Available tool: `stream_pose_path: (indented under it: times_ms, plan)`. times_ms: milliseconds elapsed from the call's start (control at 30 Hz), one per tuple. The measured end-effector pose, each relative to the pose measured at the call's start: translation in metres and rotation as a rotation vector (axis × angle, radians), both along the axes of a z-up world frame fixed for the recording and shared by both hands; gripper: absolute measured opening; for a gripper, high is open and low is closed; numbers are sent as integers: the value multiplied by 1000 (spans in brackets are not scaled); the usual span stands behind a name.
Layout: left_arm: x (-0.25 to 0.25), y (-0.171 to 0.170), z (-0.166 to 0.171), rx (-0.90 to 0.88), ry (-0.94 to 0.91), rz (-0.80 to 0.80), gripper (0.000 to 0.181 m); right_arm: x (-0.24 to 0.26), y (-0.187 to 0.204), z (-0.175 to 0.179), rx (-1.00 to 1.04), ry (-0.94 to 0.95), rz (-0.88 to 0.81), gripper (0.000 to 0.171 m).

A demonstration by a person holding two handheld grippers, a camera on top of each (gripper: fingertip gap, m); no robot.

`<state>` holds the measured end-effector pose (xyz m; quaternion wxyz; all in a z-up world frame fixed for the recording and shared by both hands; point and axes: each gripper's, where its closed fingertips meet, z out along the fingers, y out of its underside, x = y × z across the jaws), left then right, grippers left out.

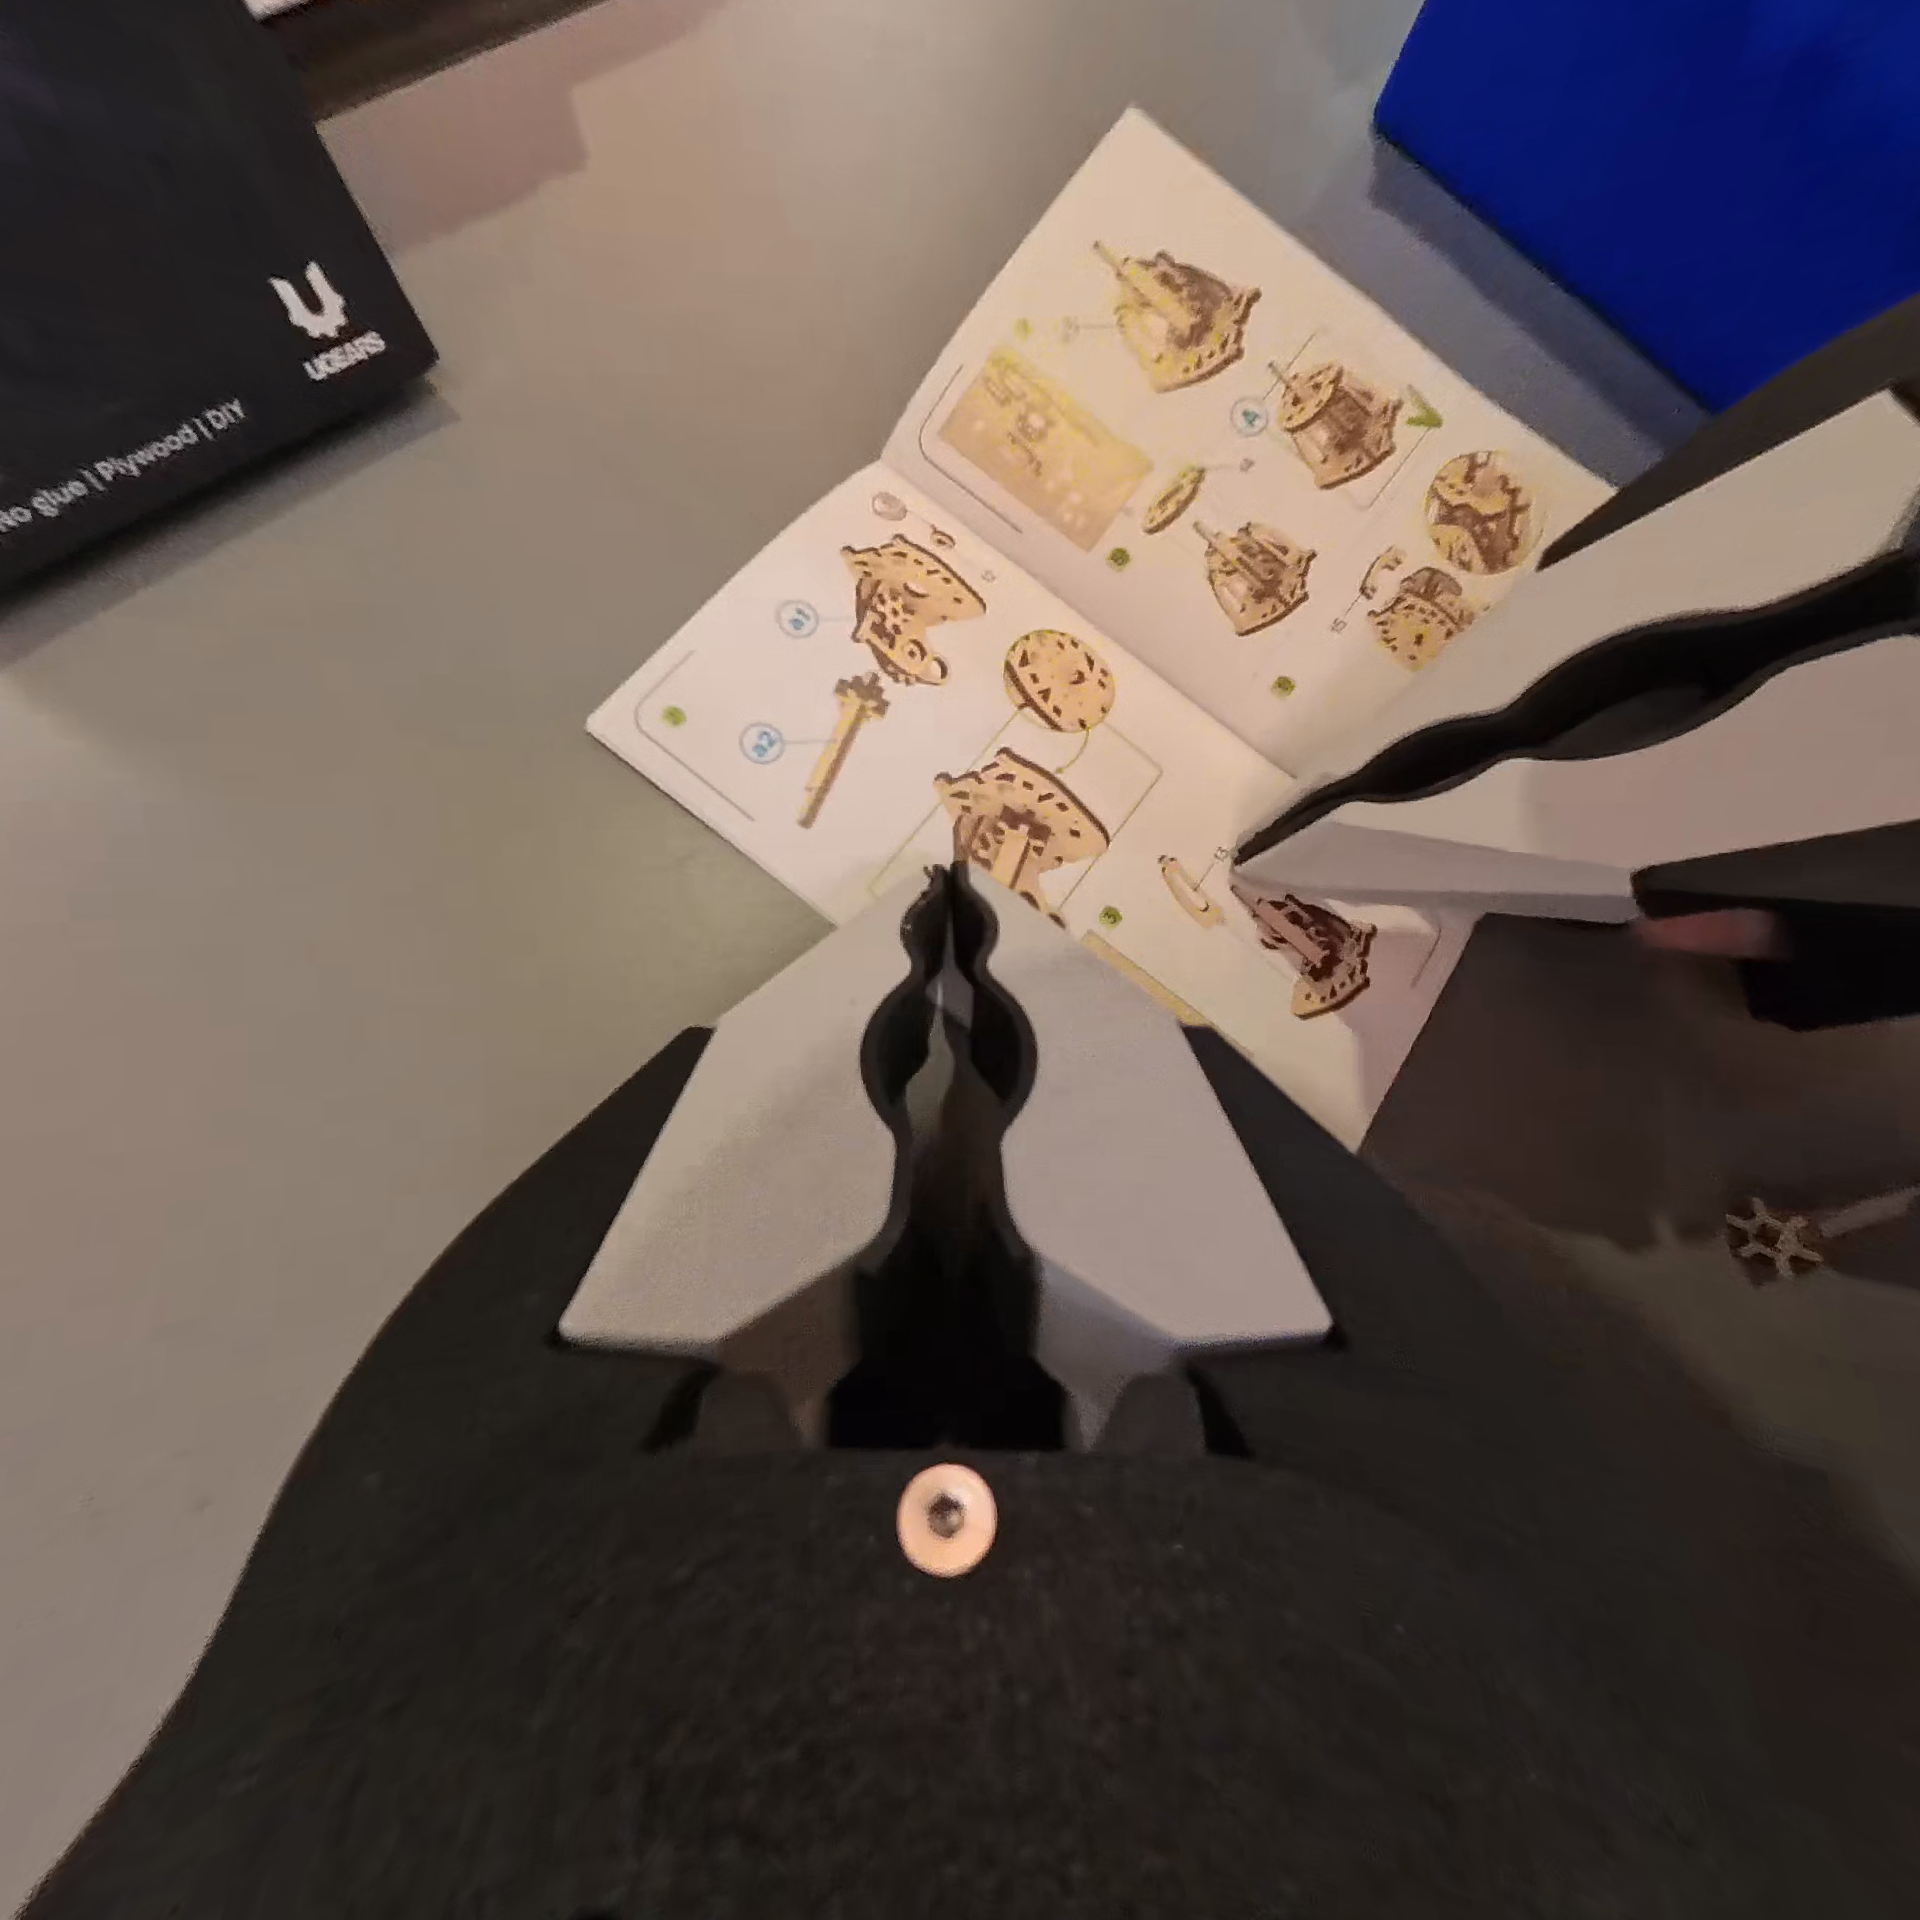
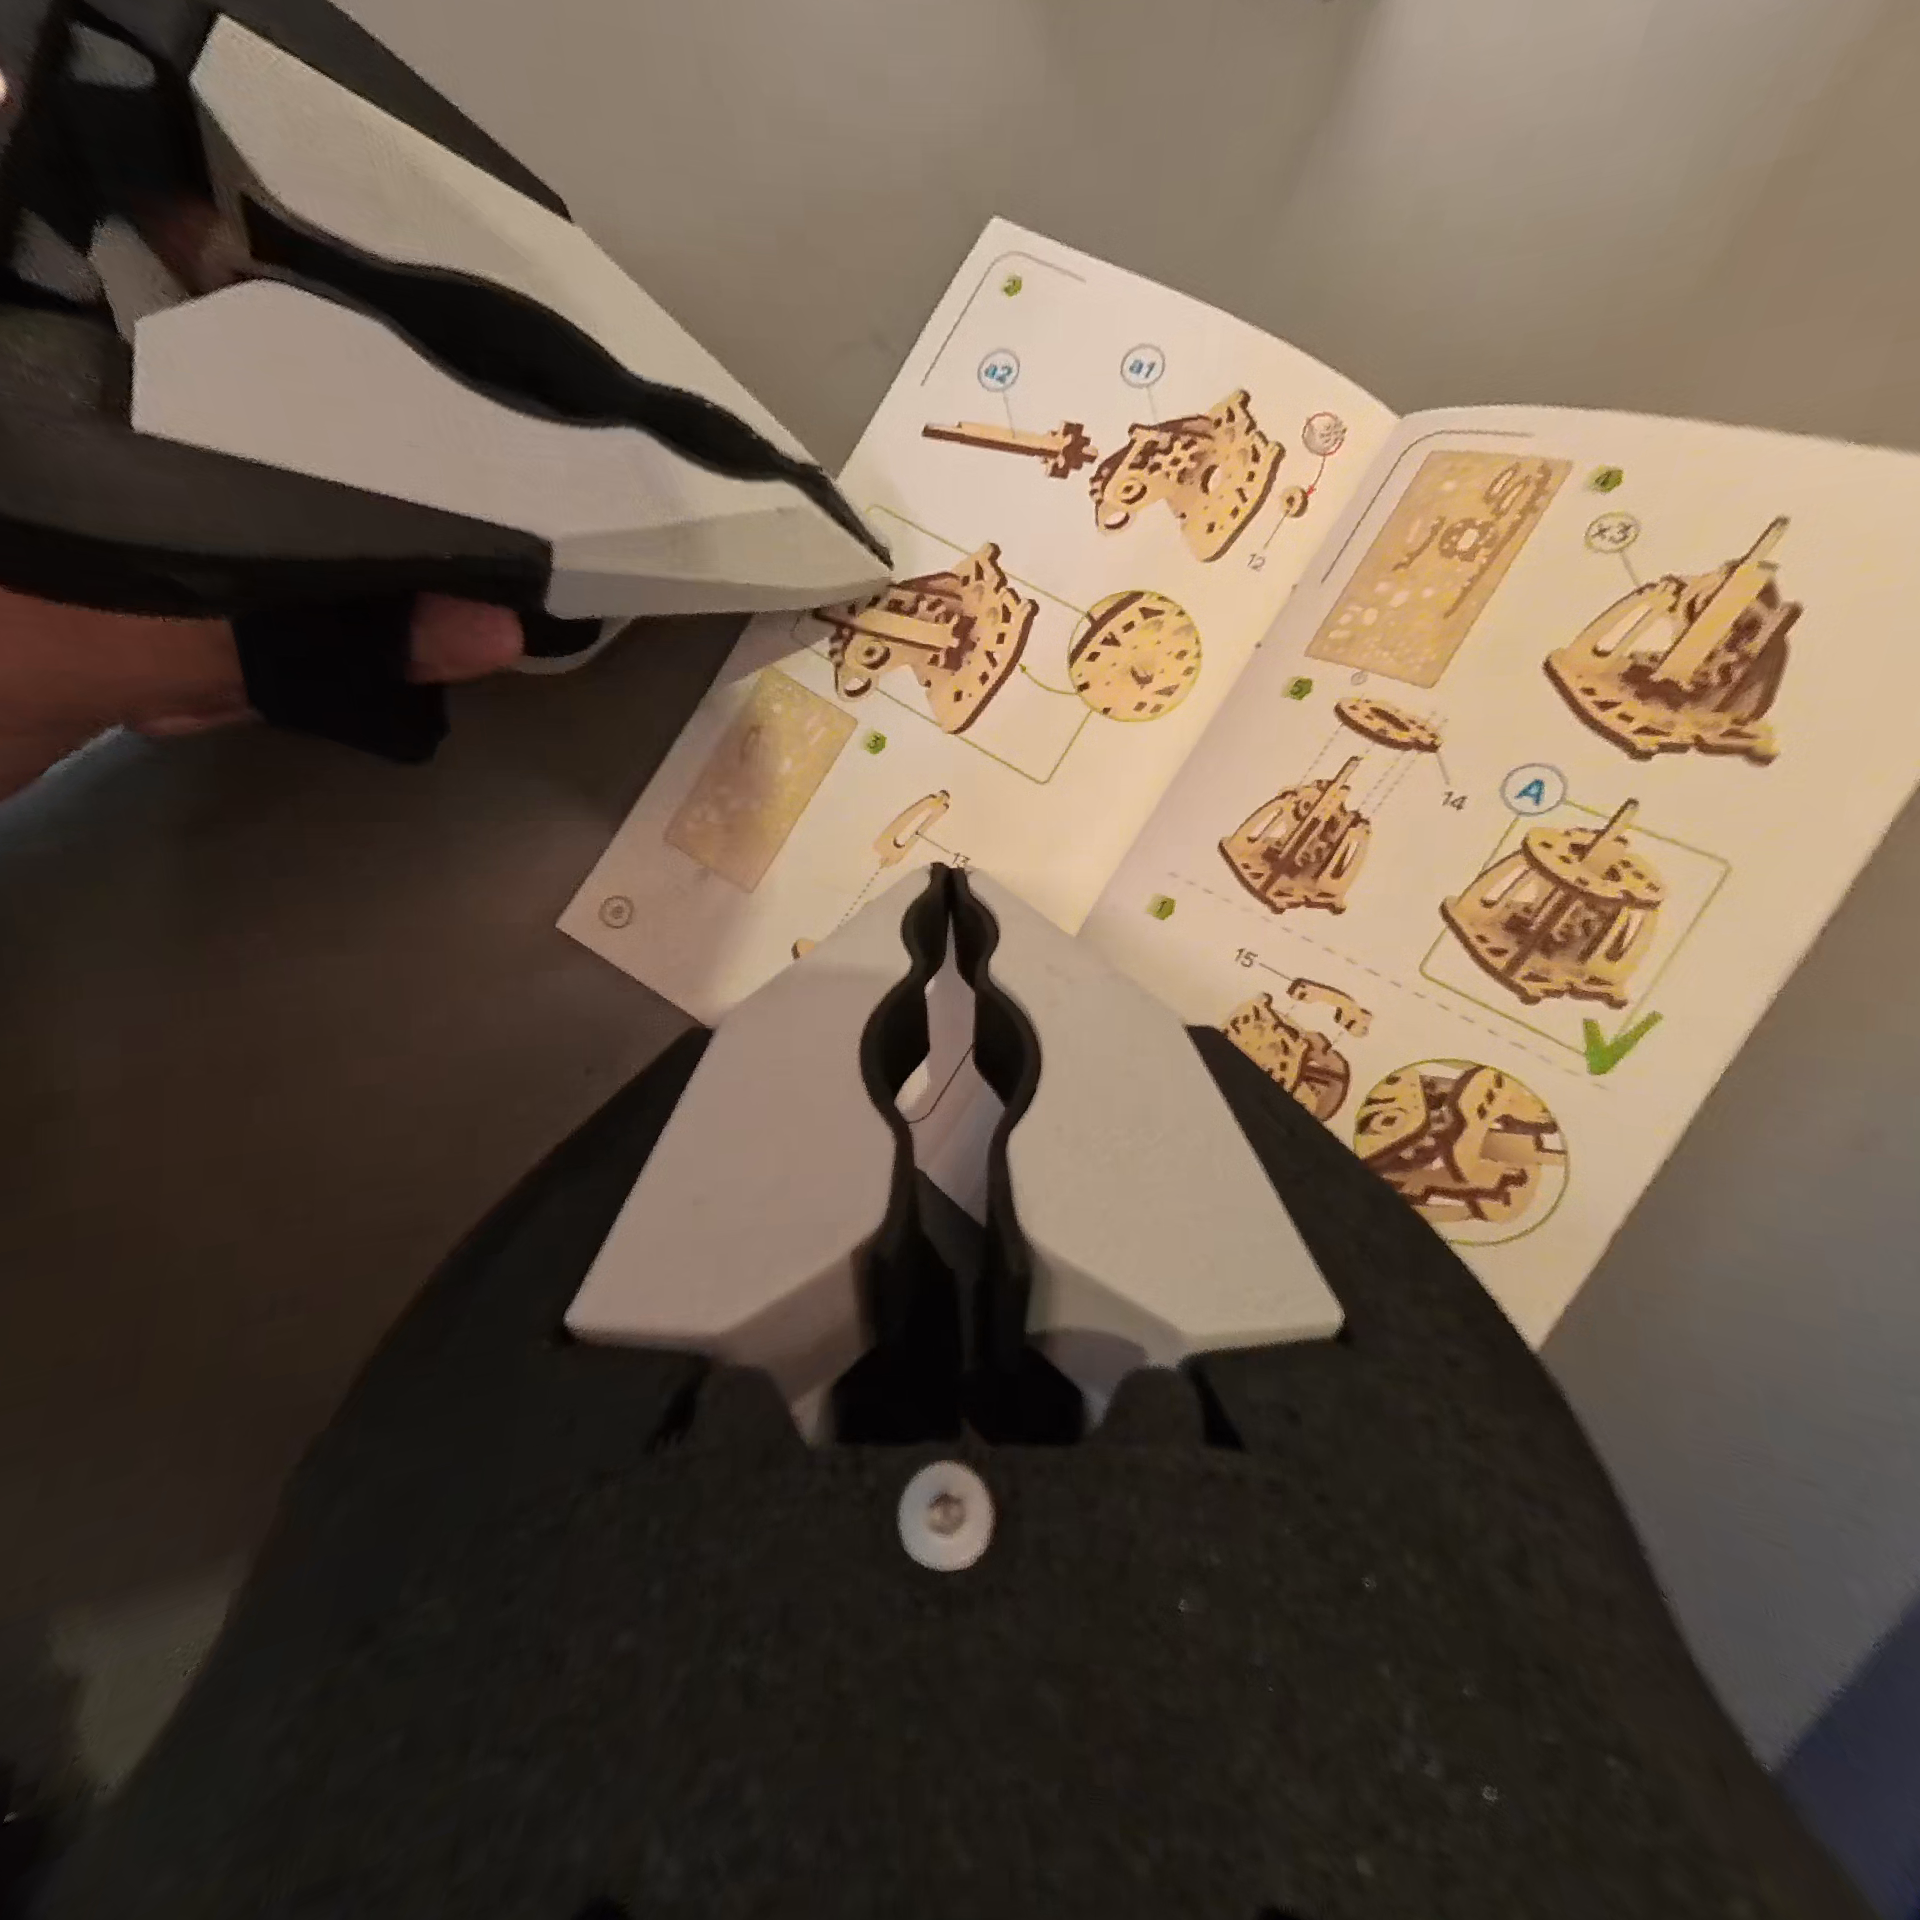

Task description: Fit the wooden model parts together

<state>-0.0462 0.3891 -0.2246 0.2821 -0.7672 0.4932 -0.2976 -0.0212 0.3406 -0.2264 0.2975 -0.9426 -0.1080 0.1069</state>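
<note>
- The only real wooden model part in view is a small gear-ended shaft (image 1: 1808,1236), lying on the dark surface at the right edge of the left wrist view, well apart from both tools. Neither tool holds it.
- The open instruction booklet (image 2: 1299,665) lies flat on the desk (image 1: 436,831), showing printed assembly drawings.
- The left hand-held gripper (image 1: 951,883) hovers over the booklet's near edge, its jaws clenched tip to tip with nothing between them.
- The right hand-held gripper (image 2: 951,883) is likewise clenched and empty, its tip over the lower part of the left page.
- A dark box (image 1: 156,312) and a blue box (image 1: 1683,166) sit at the far corners.
- Judgement: this looks like the consulting step, with both tips pointing at diagrams. Fitting has not begun.
- Next, a tool would need to release its jaws, swing over to the shaft, and pinch its thin stem squarely.
</note>
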Motion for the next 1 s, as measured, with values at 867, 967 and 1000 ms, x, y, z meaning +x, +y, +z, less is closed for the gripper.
stream_pose_path:
  times_ms: [867, 967, 1000]
  plan:
    - [2, 1, 1, -32, -14, -1, 0, 0, 0, 0, -20, 36, 8, 0]
    - [3, 1, 1, -9, -7, -2, 0, 0, 0, 0, -17, 38, 8, 0]
    - [3, 2, 0, 7, -2, -3, 0, 0, 0, 0, -17, 42, 7, 0]
